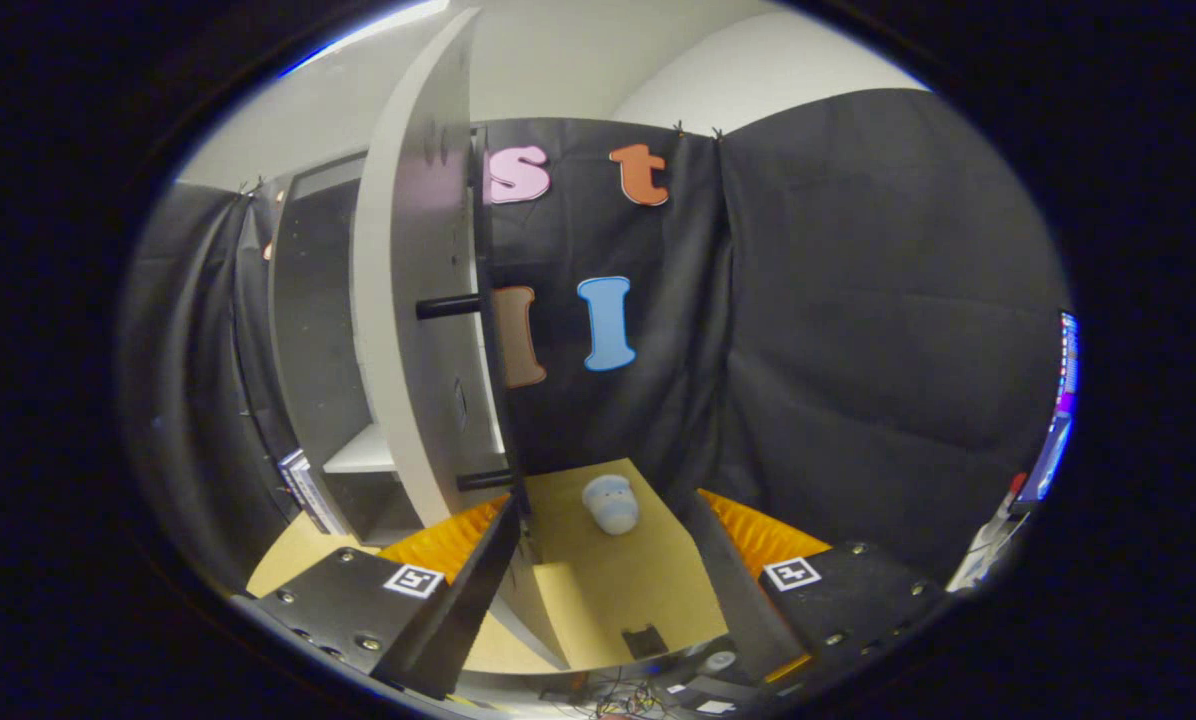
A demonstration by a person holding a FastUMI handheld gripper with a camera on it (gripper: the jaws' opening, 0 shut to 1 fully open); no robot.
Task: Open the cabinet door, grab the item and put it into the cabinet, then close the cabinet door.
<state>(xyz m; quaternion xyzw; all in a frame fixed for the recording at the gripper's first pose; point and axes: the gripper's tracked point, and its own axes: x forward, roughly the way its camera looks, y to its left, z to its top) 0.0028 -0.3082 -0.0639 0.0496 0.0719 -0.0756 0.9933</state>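
Cabinet door (pixel 413 300) swung open, edge-on just ahead of the left finger; shelf (pixel 363 455) visible inside. Tool (pixel 603 590) open, fingers spread, holding nothing. Item (pixel 611 503), a small pale soft toy, sits on the desk (pixel 618 590) beyond the fingers, clear of the door. Likely step: grab it. Approach looks open; watch the door's lower edge at left.
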